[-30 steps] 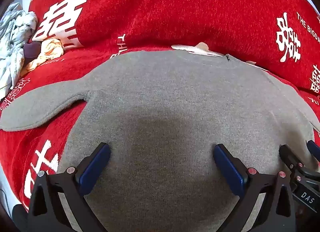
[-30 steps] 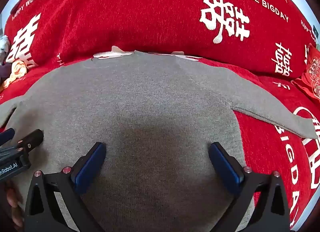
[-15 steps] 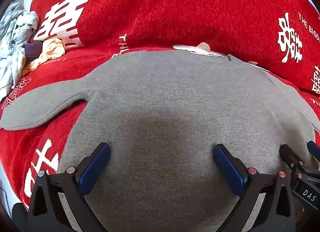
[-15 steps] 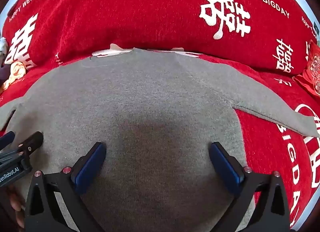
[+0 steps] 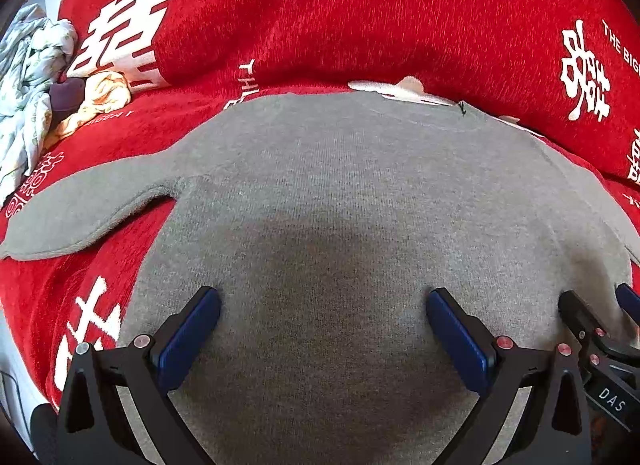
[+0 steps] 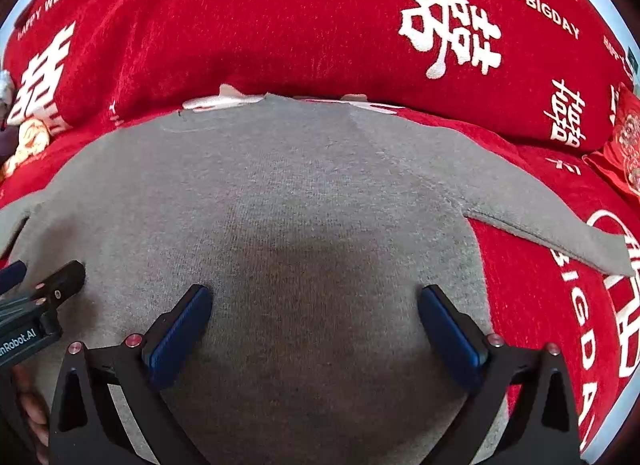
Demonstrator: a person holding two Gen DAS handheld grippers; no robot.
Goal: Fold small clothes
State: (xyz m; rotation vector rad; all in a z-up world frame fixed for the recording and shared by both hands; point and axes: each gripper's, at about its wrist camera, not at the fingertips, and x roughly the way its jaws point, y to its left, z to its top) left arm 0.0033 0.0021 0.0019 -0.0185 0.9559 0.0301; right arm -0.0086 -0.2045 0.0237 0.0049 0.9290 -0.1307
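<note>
A small grey knit sweater (image 5: 340, 193) lies flat on a red sofa cover, neck away from me, both sleeves spread out. Its left sleeve (image 5: 88, 209) points left; the right sleeve (image 6: 552, 221) points right. My left gripper (image 5: 322, 305) hovers open over the lower left part of the body, nothing between its blue pads. My right gripper (image 6: 314, 299) is open too, over the lower right part of the sweater (image 6: 304, 193). Each gripper shows at the edge of the other's view: the right one (image 5: 592, 313), the left one (image 6: 44, 277).
The red cover (image 5: 360, 17) with white characters rises into a backrest behind the sweater. A heap of crumpled clothes (image 5: 36, 77) lies at the far left. A red cushion (image 6: 624, 137) sits at the far right. A hand (image 6: 28, 405) shows at the lower left.
Both views have shifted very slightly; the sweater lies the same and both grippers stay open above it.
</note>
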